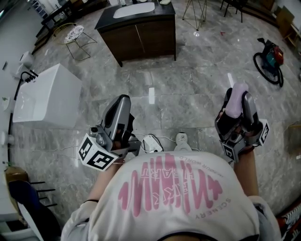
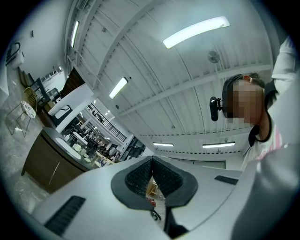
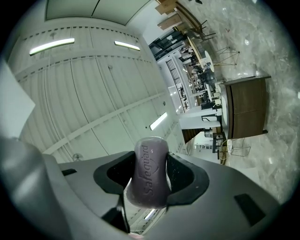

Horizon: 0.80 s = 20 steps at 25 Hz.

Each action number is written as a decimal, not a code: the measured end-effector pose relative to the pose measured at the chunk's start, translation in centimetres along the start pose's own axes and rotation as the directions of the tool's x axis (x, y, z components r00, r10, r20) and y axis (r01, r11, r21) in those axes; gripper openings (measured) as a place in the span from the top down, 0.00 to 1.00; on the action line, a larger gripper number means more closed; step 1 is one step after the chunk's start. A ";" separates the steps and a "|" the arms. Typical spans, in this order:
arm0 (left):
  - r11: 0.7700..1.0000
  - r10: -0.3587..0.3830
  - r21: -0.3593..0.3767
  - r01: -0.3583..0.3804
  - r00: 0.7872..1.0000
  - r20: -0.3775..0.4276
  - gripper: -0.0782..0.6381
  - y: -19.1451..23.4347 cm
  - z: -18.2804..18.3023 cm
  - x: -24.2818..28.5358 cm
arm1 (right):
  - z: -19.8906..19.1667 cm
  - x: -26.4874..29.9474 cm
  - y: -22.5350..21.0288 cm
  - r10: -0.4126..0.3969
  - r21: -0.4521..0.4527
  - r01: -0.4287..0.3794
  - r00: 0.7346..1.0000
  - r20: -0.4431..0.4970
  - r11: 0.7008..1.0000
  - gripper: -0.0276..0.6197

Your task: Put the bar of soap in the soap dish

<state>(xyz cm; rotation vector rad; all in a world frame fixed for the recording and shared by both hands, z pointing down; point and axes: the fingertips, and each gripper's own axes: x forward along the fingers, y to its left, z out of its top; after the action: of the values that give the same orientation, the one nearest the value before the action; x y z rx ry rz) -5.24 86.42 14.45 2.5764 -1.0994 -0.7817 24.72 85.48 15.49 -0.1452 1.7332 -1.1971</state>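
The bar of soap [image 3: 151, 171] is pinched in our right gripper [image 1: 238, 103]. It stands on end between the two dark pads [image 3: 185, 176], and both press against its sides, so the jaws sit fairly wide apart with the bar filling the gap. It's a pale purple bar with a brand name stamped into the face. From the head view its rounded end pokes out past the jaw tips, up in the air over the floor and not resting on anything.

Our left gripper [image 2: 151, 176] has nothing in it. Its ribbed pads are pressed together at the tip, with just a thin sliver of background showing lower down between them. Both grippers are held out in front of our white shirt [image 1: 174, 188] with the pink print, one on each side and well apart. They're tilted upward, so their cameras mostly see ceiling and strip lights [image 2: 197, 30].

Further out, the grey marble floor [image 1: 188, 84] runs ahead to a dark wood cabinet [image 1: 141, 33] with a white sink [image 1: 134, 9] set in its top. There are some small things at the back of that top, too far away to make out. A white tub [image 1: 47, 96] sits off to the left, with a wire side table [image 1: 75, 35] beyond it. A red-and-teal machine [image 1: 272, 56] is over on the right.
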 end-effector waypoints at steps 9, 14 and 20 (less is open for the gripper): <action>0.999 0.039 -0.009 -0.039 0.999 -0.008 0.88 5.3 -2.4 11.7 | 12.0 4.6 -3.9 -0.018 0.019 0.018 1.000 -0.008 1.000 0.62; 0.998 0.063 0.004 -0.063 0.998 -0.009 0.88 6.3 -2.6 14.6 | 15.7 5.4 -5.0 -0.015 0.023 0.015 1.000 0.006 1.000 0.62; 0.996 0.086 0.012 -0.086 0.996 0.005 0.88 7.7 -2.6 17.1 | 20.0 6.3 -7.3 -0.024 0.032 0.023 0.999 0.026 0.999 0.62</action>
<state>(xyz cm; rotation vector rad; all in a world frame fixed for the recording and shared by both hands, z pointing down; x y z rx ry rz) 1.44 68.75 13.19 2.5194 -1.2106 -0.7628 33.83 65.28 16.44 -0.1628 1.6930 -1.2338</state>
